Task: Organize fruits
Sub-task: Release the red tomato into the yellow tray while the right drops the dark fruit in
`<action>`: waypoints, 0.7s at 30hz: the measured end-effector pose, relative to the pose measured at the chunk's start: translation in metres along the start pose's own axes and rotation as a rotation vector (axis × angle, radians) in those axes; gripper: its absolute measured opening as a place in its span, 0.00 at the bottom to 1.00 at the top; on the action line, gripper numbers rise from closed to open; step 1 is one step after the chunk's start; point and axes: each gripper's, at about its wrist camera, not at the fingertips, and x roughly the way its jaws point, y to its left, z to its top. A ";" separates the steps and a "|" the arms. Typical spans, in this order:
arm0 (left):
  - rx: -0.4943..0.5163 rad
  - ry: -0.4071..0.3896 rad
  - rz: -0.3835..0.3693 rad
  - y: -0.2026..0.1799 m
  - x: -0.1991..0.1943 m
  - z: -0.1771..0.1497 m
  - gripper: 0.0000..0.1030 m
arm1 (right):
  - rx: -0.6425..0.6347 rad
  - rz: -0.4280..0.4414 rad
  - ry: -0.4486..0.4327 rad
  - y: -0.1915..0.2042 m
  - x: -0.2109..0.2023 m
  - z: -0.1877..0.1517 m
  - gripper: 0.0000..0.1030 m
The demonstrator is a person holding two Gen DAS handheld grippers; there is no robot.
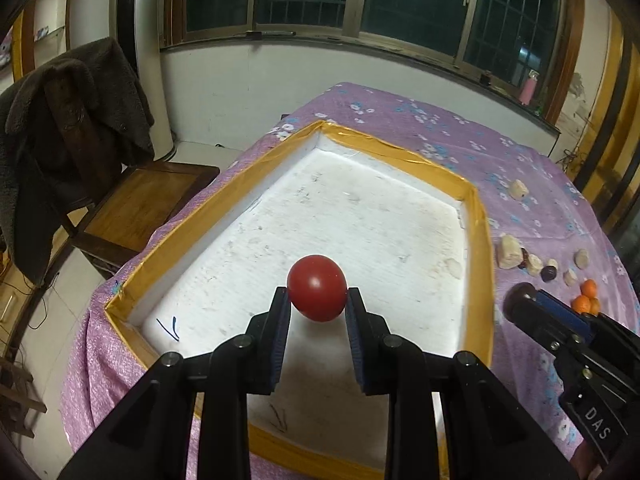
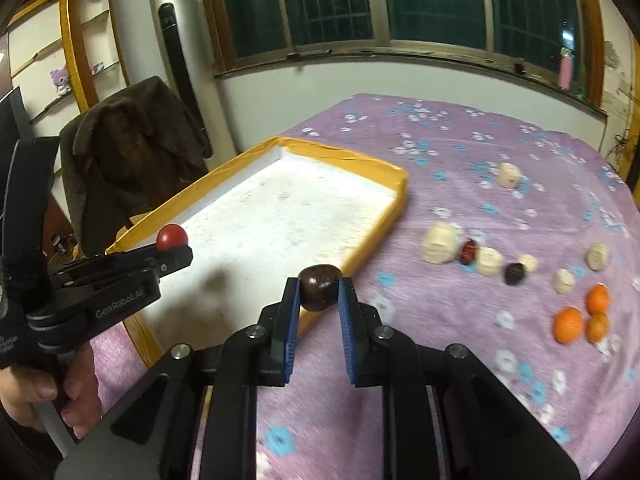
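My left gripper [image 1: 317,300] is shut on a round red fruit [image 1: 317,293] and holds it above the white foam tray [image 1: 478,248] with yellow taped rim. In the right wrist view the left gripper [image 2: 172,250] shows with the red fruit [image 2: 172,237] over the tray's [image 2: 384,208] near left corner. My right gripper [image 2: 319,290] is shut on a dark brown fruit [image 2: 319,287], above the tray's right rim. The right gripper [image 1: 520,300] shows in the left wrist view, right of the tray.
On the purple flowered cloth [image 2: 460,140] right of the tray lie several pale lumps [image 2: 440,243], two dark fruits [image 2: 514,273] and three oranges [image 2: 568,324]. A wooden chair with a brown coat [image 1: 68,120] stands left of the table.
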 end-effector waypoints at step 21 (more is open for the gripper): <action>-0.048 0.050 0.149 0.026 0.020 0.002 0.52 | 0.006 0.013 0.088 0.018 0.075 0.022 0.22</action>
